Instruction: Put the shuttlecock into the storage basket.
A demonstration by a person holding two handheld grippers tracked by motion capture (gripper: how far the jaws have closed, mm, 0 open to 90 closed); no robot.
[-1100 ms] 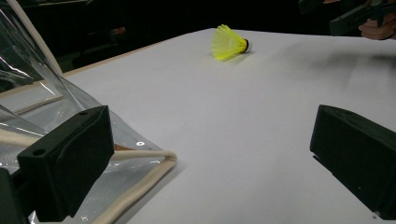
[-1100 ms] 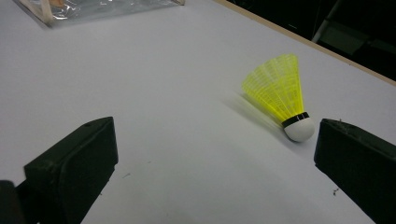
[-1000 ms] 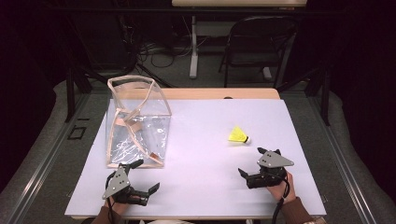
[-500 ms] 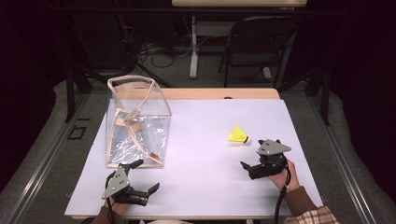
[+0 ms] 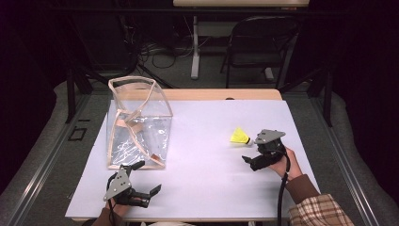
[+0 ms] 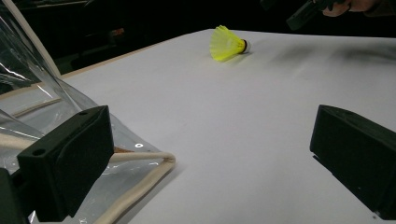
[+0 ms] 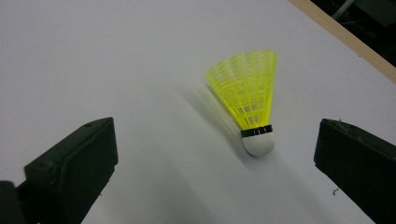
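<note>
A yellow shuttlecock [image 5: 240,136] with a white cork tip lies on its side on the white table sheet [image 5: 207,169], right of centre. My right gripper [image 5: 250,150] is open just in front of it and does not touch it. In the right gripper view the shuttlecock [image 7: 247,98] lies ahead between the two spread jaws of the right gripper [image 7: 215,168], cork end nearest. My left gripper [image 5: 147,177] stands open near the front edge, beside the clear plastic bag [image 5: 136,125]. In the left gripper view the left gripper [image 6: 210,149] holds nothing, and the shuttlecock [image 6: 227,43] is far off.
The clear bag [image 6: 28,102] stands upright with cream trim at the table's left, its corner next to my left jaw. A wooden table edge [image 5: 221,94] runs along the back. A chair [image 5: 256,42] and cables are on the floor beyond.
My right gripper has moved forward and left, closing in on the shuttlecock. The left gripper, the bag and the shuttlecock have stayed put.
</note>
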